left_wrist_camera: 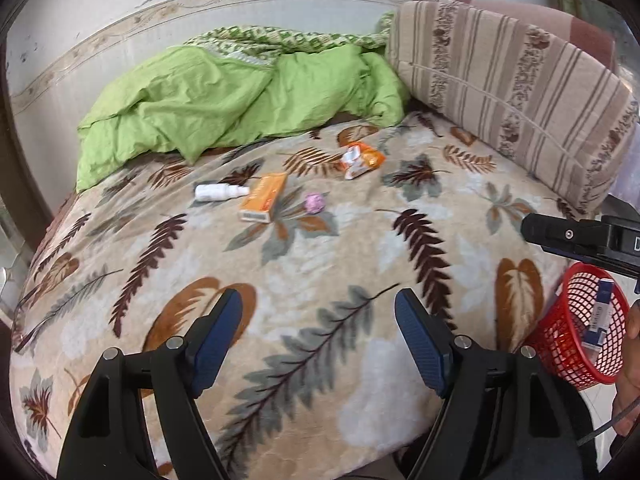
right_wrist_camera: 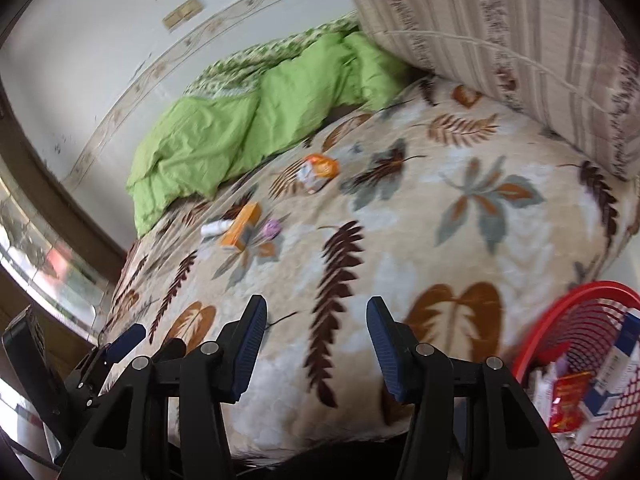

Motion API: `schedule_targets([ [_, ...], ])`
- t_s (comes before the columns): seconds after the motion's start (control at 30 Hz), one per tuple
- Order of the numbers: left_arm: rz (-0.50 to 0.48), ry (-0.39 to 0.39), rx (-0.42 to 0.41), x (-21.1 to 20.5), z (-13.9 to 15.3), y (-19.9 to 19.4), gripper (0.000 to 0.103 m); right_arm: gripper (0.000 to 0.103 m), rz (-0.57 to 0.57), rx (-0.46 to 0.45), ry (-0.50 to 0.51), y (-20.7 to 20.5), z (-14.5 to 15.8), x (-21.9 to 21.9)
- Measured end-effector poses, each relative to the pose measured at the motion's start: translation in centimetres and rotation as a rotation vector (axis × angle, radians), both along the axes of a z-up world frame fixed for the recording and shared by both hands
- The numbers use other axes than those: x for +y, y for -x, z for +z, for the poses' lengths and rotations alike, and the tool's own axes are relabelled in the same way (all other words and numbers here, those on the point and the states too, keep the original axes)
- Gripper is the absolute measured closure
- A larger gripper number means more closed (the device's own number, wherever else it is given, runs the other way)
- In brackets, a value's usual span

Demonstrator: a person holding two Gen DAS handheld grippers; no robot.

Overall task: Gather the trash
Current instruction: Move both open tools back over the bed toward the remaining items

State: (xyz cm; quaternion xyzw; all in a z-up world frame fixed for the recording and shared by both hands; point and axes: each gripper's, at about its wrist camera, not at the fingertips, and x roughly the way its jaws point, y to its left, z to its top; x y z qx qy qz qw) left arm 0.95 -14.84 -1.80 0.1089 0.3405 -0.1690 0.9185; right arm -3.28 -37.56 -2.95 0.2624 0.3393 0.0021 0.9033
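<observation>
On the leaf-patterned bed cover lie a white spray bottle, an orange carton, a small purple crumpled ball and an orange-and-white torn wrapper. They also show in the right wrist view: the bottle, the carton, the ball and the wrapper. My left gripper is open and empty, above the bed's near edge. My right gripper is open and empty. A red mesh basket holding a blue-and-white box and other packets stands at the right.
A crumpled green duvet lies at the back of the bed. A striped cushion leans along the right side. A white wall with a patterned border runs behind. My left gripper shows at the lower left of the right wrist view.
</observation>
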Motion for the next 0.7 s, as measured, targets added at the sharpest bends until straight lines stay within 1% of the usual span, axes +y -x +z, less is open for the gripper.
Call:
schedule_targets([
  [0.13,0.033,0.005,0.008,1.6,-0.4,-0.8,0.025,0.048,0.054,0.013,0.02,-2.0,-0.4,2.7],
  [0.27,0.05,0.013,0.02,2.3,-0.9,-1.5,0.025,0.048,0.081,0.022,0.036,-3.1,-0.4,4.2],
  [0.47,0.076,0.013,0.046,2.9,-1.8,-2.8,0.025,0.048,0.098,0.036,0.062,-5.0,-0.7,5.1],
  [0.7,0.1,0.02,0.08,3.8,-2.8,-4.2,0.025,0.048,0.115,0.062,0.051,-7.9,-1.6,5.9],
])
